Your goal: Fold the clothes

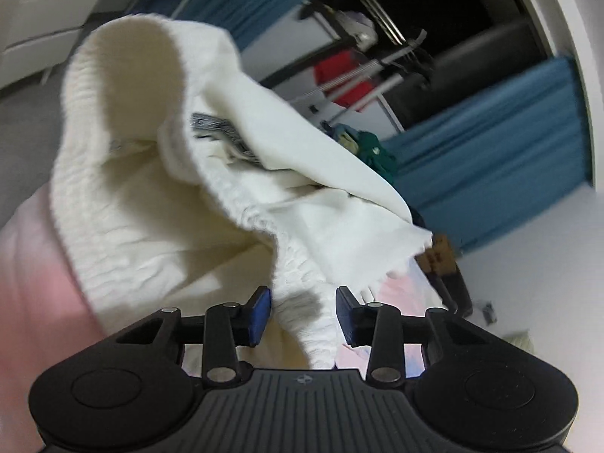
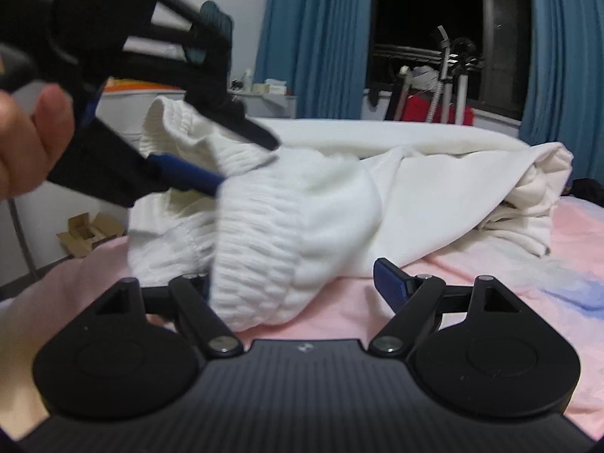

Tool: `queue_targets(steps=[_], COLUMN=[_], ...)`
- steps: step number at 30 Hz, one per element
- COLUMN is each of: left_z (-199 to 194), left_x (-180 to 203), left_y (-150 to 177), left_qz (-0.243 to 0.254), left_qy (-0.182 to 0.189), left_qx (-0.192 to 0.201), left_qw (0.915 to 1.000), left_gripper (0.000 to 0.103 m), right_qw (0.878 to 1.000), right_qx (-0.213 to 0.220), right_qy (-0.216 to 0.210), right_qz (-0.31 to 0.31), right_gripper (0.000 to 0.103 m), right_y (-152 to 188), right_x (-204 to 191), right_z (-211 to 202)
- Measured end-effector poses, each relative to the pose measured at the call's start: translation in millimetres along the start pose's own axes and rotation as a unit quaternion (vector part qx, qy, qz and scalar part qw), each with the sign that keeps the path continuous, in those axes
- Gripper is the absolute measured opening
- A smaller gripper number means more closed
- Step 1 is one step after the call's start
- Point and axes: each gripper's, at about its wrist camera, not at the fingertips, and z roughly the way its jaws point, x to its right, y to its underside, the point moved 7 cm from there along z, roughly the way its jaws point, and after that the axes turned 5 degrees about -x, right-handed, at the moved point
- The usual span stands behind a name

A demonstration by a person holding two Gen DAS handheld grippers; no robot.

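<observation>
A white garment [image 2: 321, 204] with a ribbed elastic waistband [image 2: 260, 260] lies bunched on a pink bed sheet [image 2: 490, 283]. In the left wrist view the waistband [image 1: 113, 173] rises in a loop and a grey label [image 1: 222, 132] shows inside. My left gripper [image 1: 303, 313] has the waistband between its blue pads, jaws partly apart; it also shows in the right wrist view [image 2: 245, 158], clamped on the fabric. My right gripper [image 2: 298, 283] is open, with the waistband lying between its fingers; the left finger is hidden by cloth.
Blue curtains [image 2: 313, 37] frame a dark window behind the bed. A drying rack [image 2: 449, 79] with a red item stands by the window. An open cardboard box [image 2: 87, 234] sits on the floor at left. White drawers [image 1: 34, 37] show in the left wrist view.
</observation>
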Motion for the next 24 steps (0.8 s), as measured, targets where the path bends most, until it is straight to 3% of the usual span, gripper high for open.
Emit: queue_targets(steps=[2, 7, 9, 13, 17, 20, 24], left_z=[3.6, 5.9, -0.7, -16.4, -33.3, -51.1, -68.2], left_x=[2.0, 6.9, 8.6, 15.2, 22.7, 30.6, 49.5], left_y=[-1.6, -6.8, -8.8, -9.5, -4.3, 9.0, 34.0], left_qz=[0.013, 0.042, 0.054, 0.071, 0.083, 0.096, 0.117], left_qy=[-0.011, -0.033, -0.042, -0.058, -0.076, -0.095, -0.131], left_qx=[-0.009, -0.026, -0.025, -0.016, 0.001, 0.020, 0.048], left_qw=[0.9998, 0.9982, 0.9973, 0.9956, 0.9936, 0.9907, 0.9832], left_gripper=[0.040, 0.040, 0.040, 0.040, 0.041, 0.047, 0.050], right_qw=[1.000, 0.991, 0.989, 0.985, 0.971, 0.966, 0.972], right_qx=[0.010, 0.081, 0.094, 0.125, 0.165, 0.176, 0.168], right_qy=[0.022, 0.060, 0.040, -0.039, -0.101, -0.123, -0.124], right_qz=[-0.015, -0.084, -0.105, -0.108, -0.137, -0.142, -0.111], right_gripper=[0.080, 0.080, 0.080, 0.080, 0.080, 0.080, 0.080], right_y=[-5.5, -23.3, -25.9, -26.0, -23.3, -25.0, -37.4], right_x=[-3.6, -26.5, -38.1, -46.8, -48.0, -30.1, 14.9], right_z=[-0.8, -9.8, -10.8, -33.0, -75.6, -108.1, -142.9])
